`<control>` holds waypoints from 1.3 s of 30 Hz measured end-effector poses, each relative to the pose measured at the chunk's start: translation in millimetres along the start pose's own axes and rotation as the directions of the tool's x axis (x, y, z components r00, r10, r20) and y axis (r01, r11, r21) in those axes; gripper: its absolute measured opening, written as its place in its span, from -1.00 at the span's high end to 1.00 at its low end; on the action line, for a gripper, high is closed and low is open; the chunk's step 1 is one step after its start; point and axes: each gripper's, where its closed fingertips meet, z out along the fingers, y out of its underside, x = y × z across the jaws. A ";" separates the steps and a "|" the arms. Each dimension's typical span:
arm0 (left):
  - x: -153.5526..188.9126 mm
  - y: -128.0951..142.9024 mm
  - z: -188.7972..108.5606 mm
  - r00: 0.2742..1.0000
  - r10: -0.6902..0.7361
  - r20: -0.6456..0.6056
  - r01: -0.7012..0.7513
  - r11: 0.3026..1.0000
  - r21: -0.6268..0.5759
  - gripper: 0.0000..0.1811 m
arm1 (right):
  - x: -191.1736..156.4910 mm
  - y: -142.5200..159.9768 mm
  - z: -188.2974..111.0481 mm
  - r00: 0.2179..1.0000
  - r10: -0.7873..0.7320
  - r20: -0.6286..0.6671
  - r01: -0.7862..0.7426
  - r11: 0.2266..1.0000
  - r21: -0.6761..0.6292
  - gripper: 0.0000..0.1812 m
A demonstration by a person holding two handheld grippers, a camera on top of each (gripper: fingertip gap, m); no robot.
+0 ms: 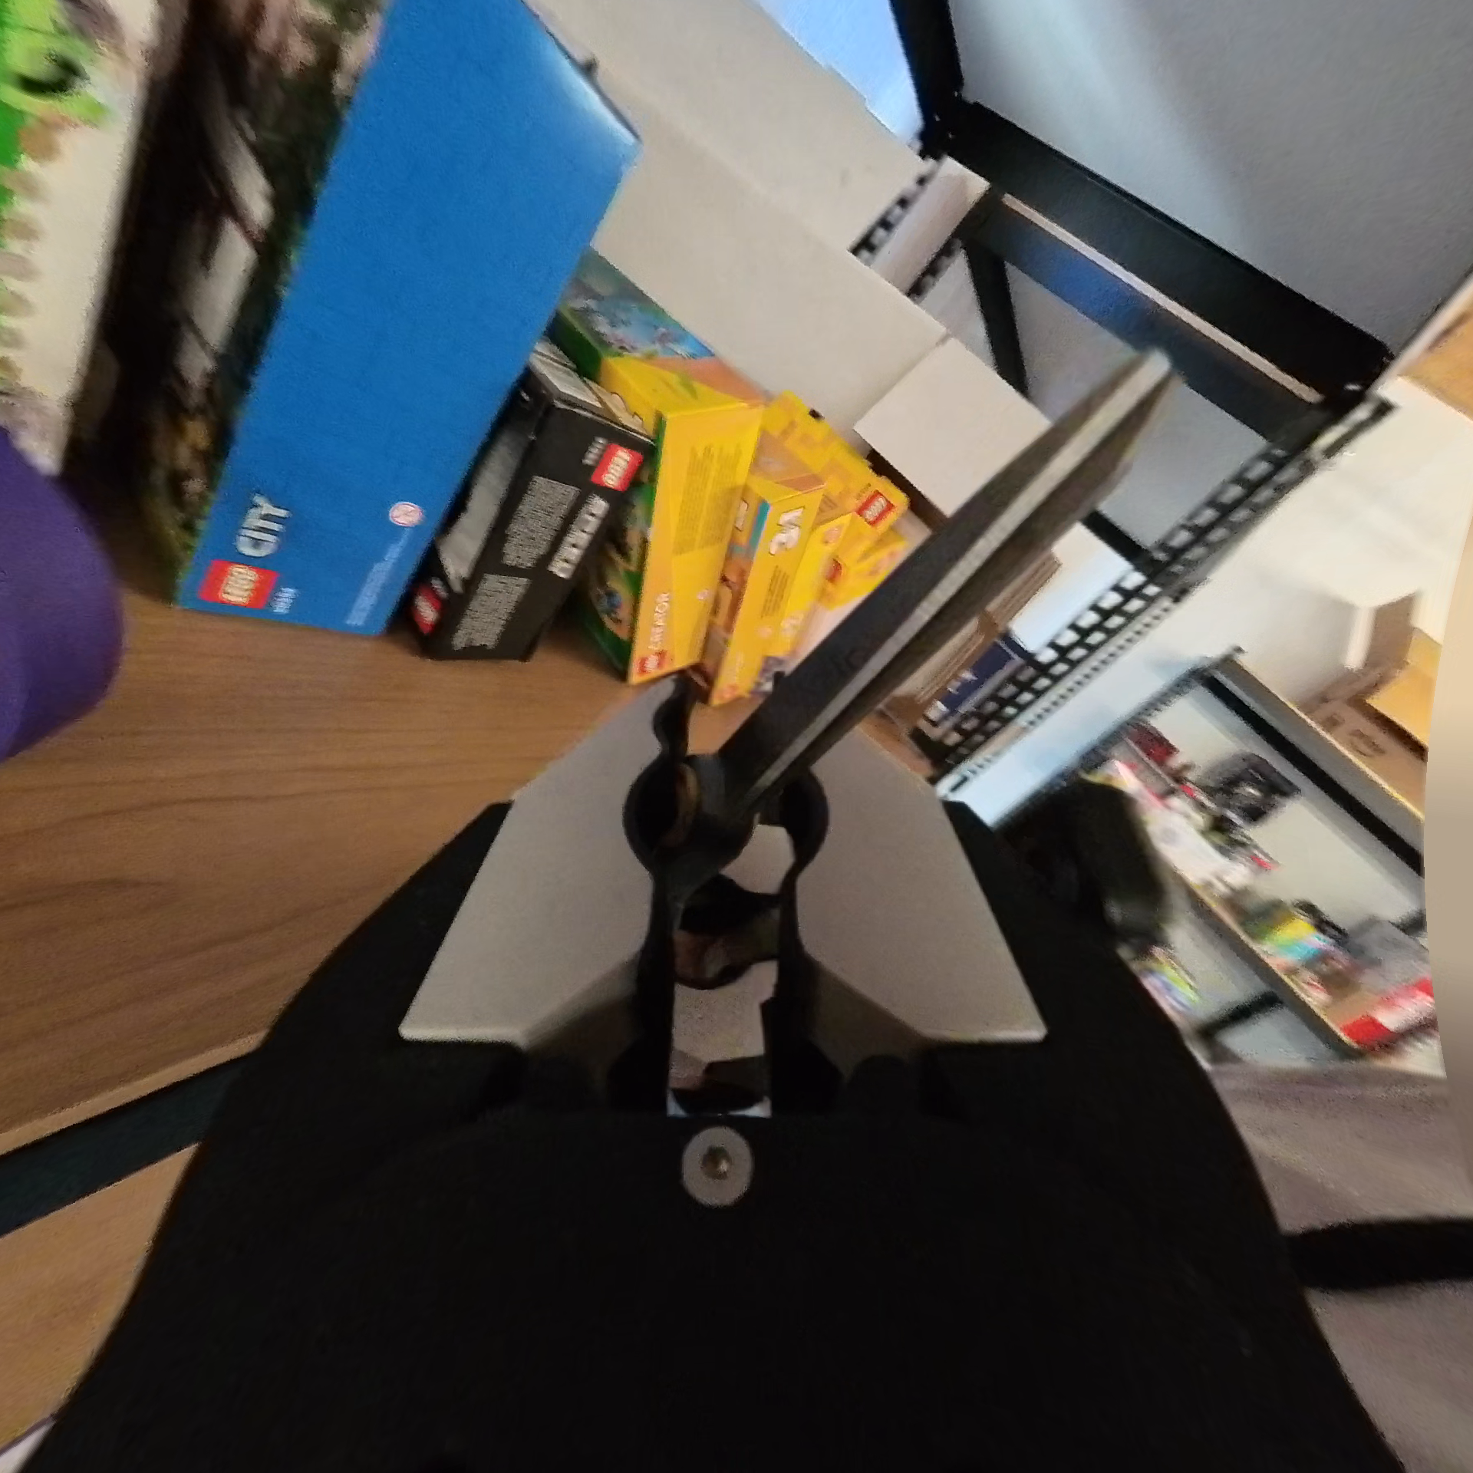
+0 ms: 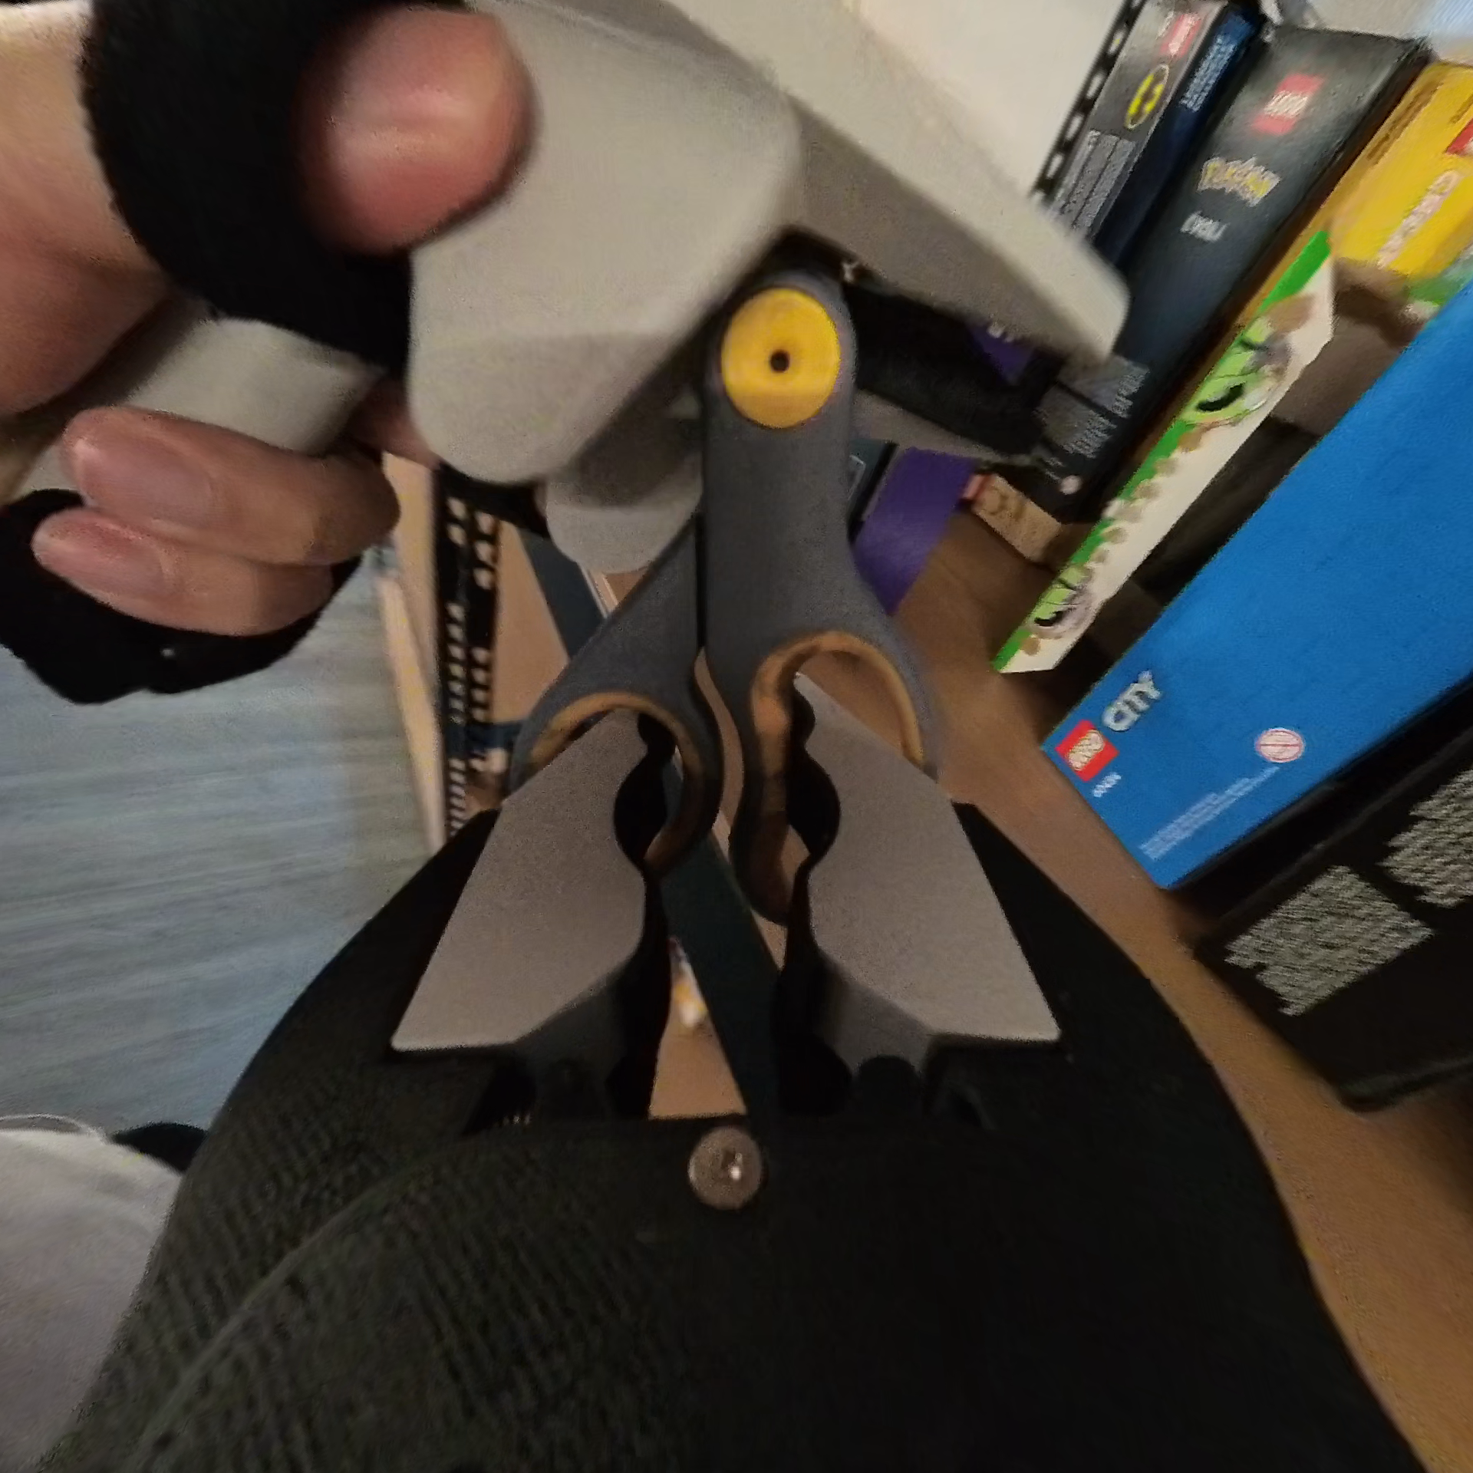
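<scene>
A pair of scissors (image 2: 765, 510) with dark grey handles, orange-lined loops and a yellow pivot is held between both grippers. My right gripper (image 2: 725, 797) has one fingertip in each handle loop and presses the loops' inner sides together. My left gripper (image 1: 729, 805) is shut on the scissors near the pivot. The closed blades (image 1: 956, 558) stick out past it to the upper right. In the right wrist view the left gripper's grey body (image 2: 606, 263) shows just above the pivot, held by a hand (image 2: 199, 518) in a black fingerless glove.
A wooden shelf (image 1: 239, 837) carries a large blue box (image 1: 414, 359), a black box (image 1: 518, 558) and several yellow boxes (image 1: 701, 542). A black metal rack frame (image 1: 1156, 263) stands to the right. A purple thing (image 1: 40, 598) is at the left edge. A green box (image 2: 1156, 494) and dark boxes (image 2: 1227, 183) stand behind. There is about 9 centimetres between the tips of the two grippers.
</scene>
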 end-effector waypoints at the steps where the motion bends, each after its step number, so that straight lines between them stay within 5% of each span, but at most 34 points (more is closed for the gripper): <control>1: 4.8 -0.2 2.9 0.999 -0.021 -0.035 0.020 0.999 -0.025 0.73 | -1.9 -0.8 -0.5 0.997 0.063 0.051 -0.064 0.998 0.021 0.73; 3: 9.8 -2.4 6.2 0.996 -0.032 -0.080 0.027 0.998 -0.060 0.61 | -12.0 -8.7 -5.2 0.958 0.195 0.209 -0.214 0.974 0.070 0.78; 6: -0.1 -10.6 0.0 0.999 0.041 -0.035 -0.043 0.997 -0.062 0.48 | -13.5 -23.3 -17.8 0.797 0.424 0.430 -0.498 0.865 0.069 0.79; 10: -40.6 -19.8 -22.6 0.980 0.148 0.135 -0.142 0.988 -0.053 0.47 | -1.0 -20.7 -29.7 0.627 0.569 0.532 -0.663 0.749 -0.020 0.80; 13: -73.4 -22.9 -32.0 0.964 0.140 0.228 -0.134 0.990 -0.042 0.49 | 8.9 -16.3 -34.4 0.608 0.596 0.525 -0.688 0.725 -0.027 0.80; 22: -87.2 10.9 -18.3 0.985 0.040 0.171 -0.017 0.991 -0.131 0.54 | 17.2 -15.1 -43.2 0.504 0.659 0.559 -0.768 0.638 -0.059 0.65; 32: -98.7 12.6 -30.8 0.980 0.028 0.197 -0.005 0.993 -0.120 0.55 | 17.5 -6.0 -41.4 0.583 0.651 0.486 -0.725 0.687 -0.052 0.61; 39: -127.3 -13.9 -35.9 0.920 0.148 0.363 -0.129 0.989 -0.075 0.38 | -8.8 -11.6 -40.0 0.606 0.606 0.515 -0.660 0.745 -0.100 0.57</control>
